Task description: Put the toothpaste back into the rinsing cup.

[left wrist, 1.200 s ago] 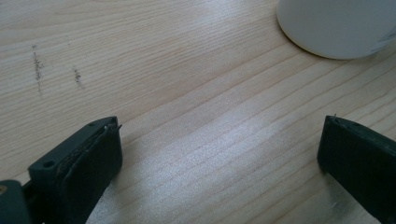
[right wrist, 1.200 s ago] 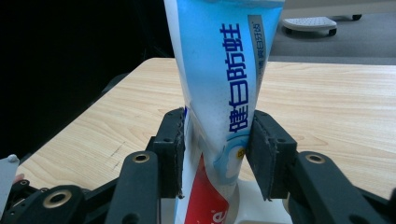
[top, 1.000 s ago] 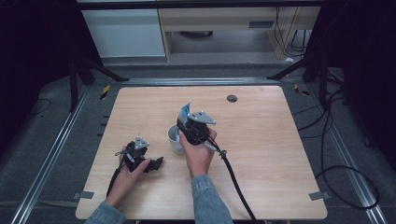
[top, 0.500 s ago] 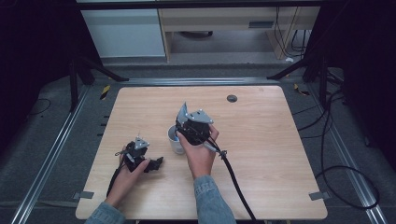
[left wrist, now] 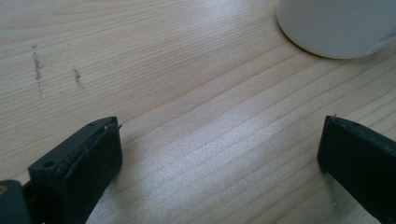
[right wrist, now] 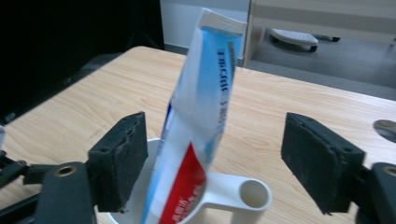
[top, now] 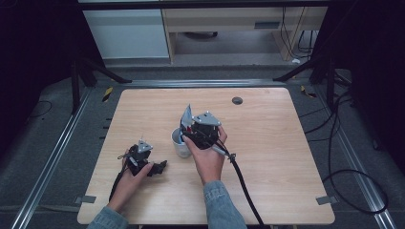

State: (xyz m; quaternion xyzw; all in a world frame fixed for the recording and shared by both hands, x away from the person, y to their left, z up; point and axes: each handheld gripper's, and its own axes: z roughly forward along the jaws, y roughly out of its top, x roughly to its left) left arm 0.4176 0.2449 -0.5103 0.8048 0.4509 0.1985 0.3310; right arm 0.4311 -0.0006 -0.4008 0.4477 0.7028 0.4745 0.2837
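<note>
High view had both grippers on the table (top: 286,143): right gripper (top: 187,135) at the white cup (top: 180,144) near the middle, left gripper (top: 160,167) lower left, resting on the wood just beside the cup. From up there the toothpaste tube (top: 186,117) read as a pale sliver sticking up out of the cup, leaning slightly; no print legible.

Right gripper view gave the detail the high view lacked: tube (right wrist: 198,116) was blue and white with a red patch low down, crimped flat end on top, lower end down inside the cup (right wrist: 229,196). Cup had a side holder with a round hole, facing the camera. Right gripper (right wrist: 212,163) jaws were spread wide, one pad on each side of the tube. Tube sat between them but nearer the left-hand pad; clear gap on the other side. Contact with the near pad: cannot tell. Not pinched.

Left gripper view showed what neither other view did: wood grain close up with a couple of dark scuff marks, and the cup's (left wrist: 336,28) lower wall at the upper right corner. Left gripper (left wrist: 219,149) jaws were spread wide with bare wood between them. Cup lay ahead of and outside the jaws, off toward the right-hand one, apart from both.
</note>
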